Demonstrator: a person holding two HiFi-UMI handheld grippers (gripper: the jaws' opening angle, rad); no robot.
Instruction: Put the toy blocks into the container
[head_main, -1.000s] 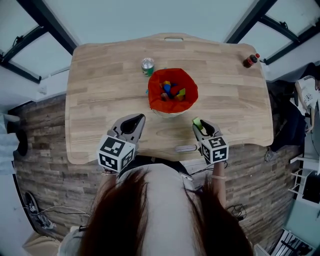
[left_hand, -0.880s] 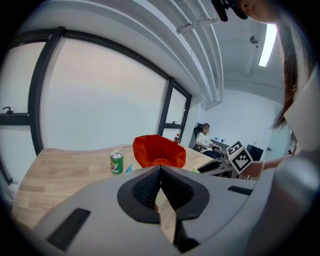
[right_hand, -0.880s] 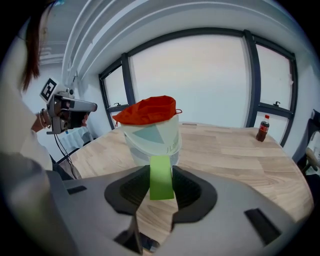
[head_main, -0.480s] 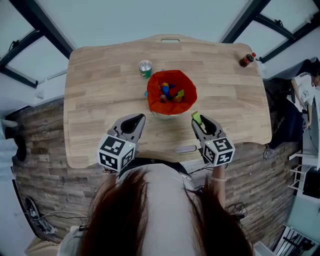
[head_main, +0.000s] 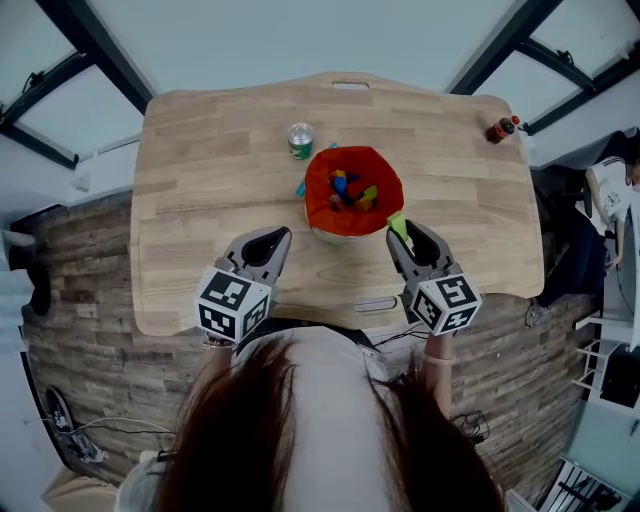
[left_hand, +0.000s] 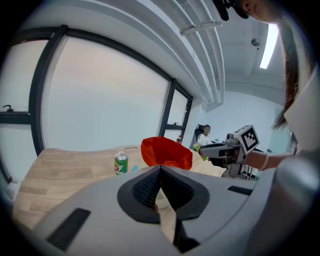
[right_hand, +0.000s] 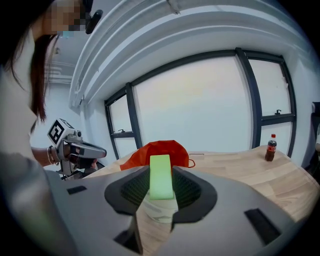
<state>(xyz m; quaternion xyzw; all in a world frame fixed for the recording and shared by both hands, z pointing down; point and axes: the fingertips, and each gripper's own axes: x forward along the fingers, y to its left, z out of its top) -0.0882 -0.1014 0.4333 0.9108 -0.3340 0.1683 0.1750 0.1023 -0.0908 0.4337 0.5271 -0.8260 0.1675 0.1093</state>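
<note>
A white container lined with a red bag (head_main: 352, 190) stands mid-table and holds several coloured toy blocks (head_main: 350, 192). My right gripper (head_main: 402, 229) is shut on a light green block (head_main: 398, 225), held just off the bag's right rim; between the jaws that green block (right_hand: 160, 183) stands on end with the red bag (right_hand: 159, 152) behind it. My left gripper (head_main: 272, 238) is shut and empty, hovering left of and nearer than the container. From the left gripper (left_hand: 160, 172) the red bag (left_hand: 166, 152) shows ahead, with the right gripper (left_hand: 201, 148) beyond it.
A green drink can (head_main: 300, 139) stands behind and left of the container, also the can (left_hand: 120, 163). A small blue piece (head_main: 301, 187) lies by the bag's left side. A dark bottle (head_main: 502, 128) sits at the far right corner, the bottle (right_hand: 270, 148). A grey strip (head_main: 373, 303) lies at the near edge.
My right gripper has carried the green block forward, from the near table area up to the bag's right rim. The left gripper has stayed in place.
</note>
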